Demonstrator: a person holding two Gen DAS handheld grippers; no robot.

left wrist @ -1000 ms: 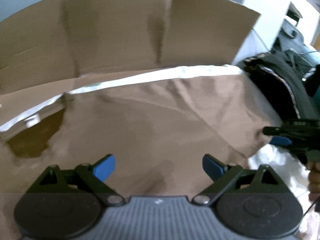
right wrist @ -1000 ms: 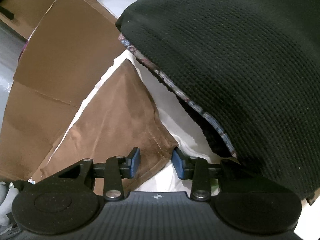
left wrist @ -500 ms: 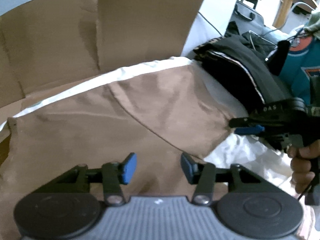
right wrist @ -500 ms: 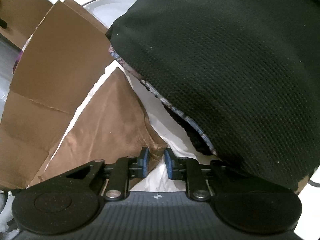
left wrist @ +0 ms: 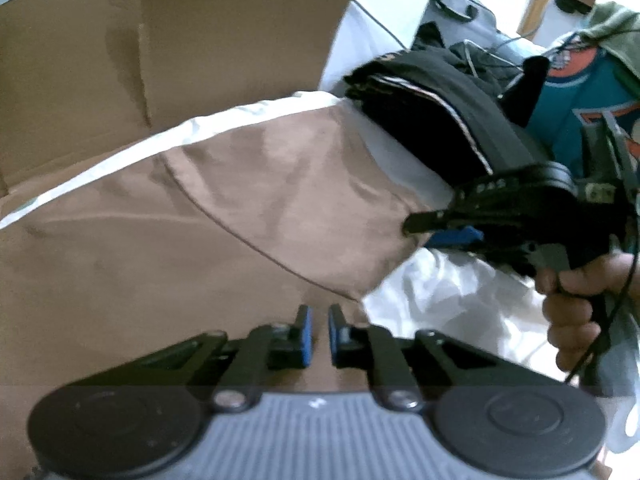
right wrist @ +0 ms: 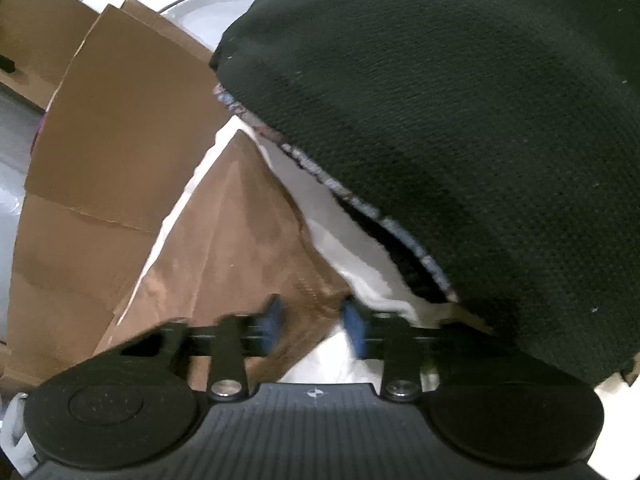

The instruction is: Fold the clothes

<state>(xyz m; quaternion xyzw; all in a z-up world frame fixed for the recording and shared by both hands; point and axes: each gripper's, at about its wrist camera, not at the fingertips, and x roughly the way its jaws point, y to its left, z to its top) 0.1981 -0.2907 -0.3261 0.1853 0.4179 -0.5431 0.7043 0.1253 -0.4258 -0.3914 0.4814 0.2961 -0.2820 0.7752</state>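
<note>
The brown garment lies spread over a white sheet, in front of a flattened cardboard box and beside a stack of folded dark clothes. The left tool has just been closing; its blue pads stand nearly together on the brown cloth. The right tool has also been closing, with the garment's corner between its blurred jaws (whether it is clamped I cannot tell). White lettering on its body is unreadable.

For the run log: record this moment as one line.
left gripper: jaws just closed on brown suede-like cloth | right gripper: jaws just closing, cloth corner between, grip unclear
</note>
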